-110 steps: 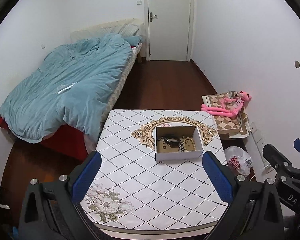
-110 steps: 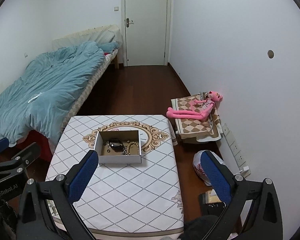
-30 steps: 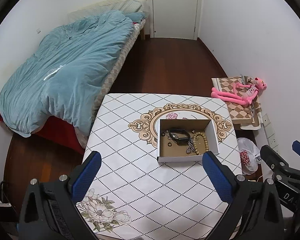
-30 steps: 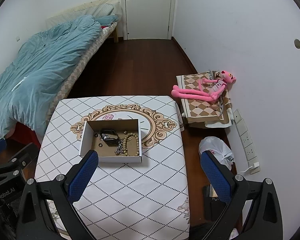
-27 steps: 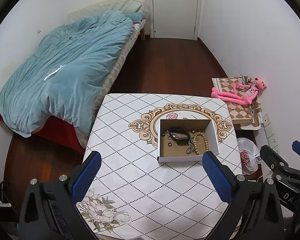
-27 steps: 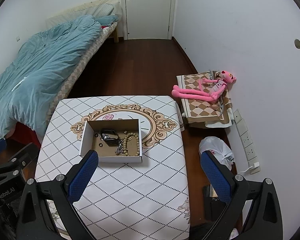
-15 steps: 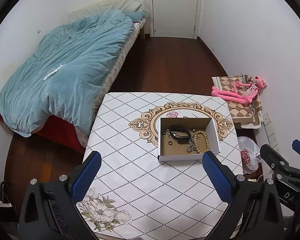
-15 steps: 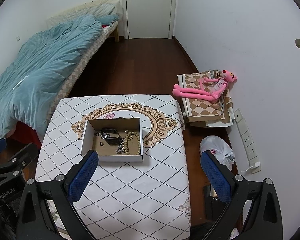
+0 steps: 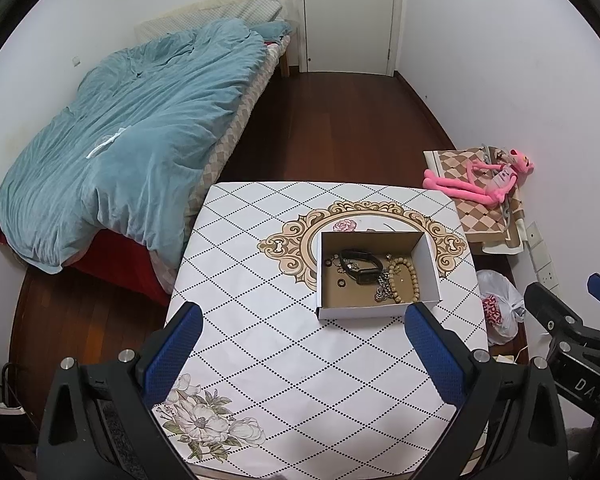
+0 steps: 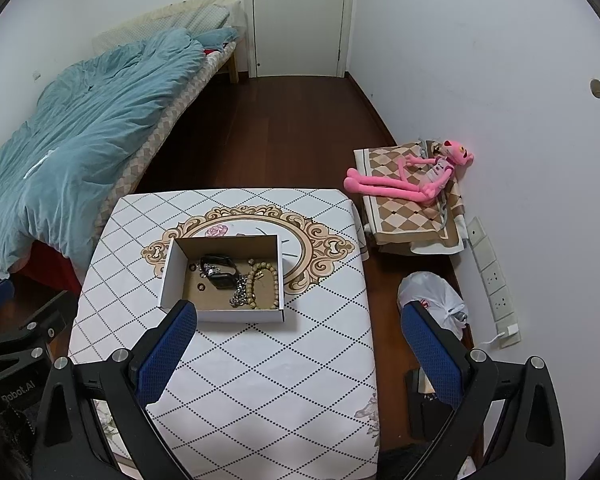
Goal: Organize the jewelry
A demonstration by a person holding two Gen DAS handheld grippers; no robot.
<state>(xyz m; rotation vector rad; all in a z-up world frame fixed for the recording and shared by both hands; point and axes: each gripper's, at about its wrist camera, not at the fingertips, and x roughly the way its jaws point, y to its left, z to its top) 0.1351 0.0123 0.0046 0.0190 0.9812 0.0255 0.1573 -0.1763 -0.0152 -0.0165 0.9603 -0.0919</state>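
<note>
Jewelry box [image 9: 374, 312] sits on table ahead of both empty, spread grippers [image 9: 304, 330] [image 10: 300, 330]

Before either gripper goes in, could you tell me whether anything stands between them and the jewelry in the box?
Nothing visible does: the box is open-topped, both the left gripper and right gripper hover open, and only bare tablecloth lies between.

An open white cardboard box [image 9: 374, 312] with a brown floor sits toward the far right of the tabletop [image 9: 260, 344], holding a black watch [image 9: 359, 266], a tan bead bracelet [image 9: 406, 280], a tangled silver chain [image 9: 382, 288] and a few small dark rings [image 9: 341, 282].
</note>
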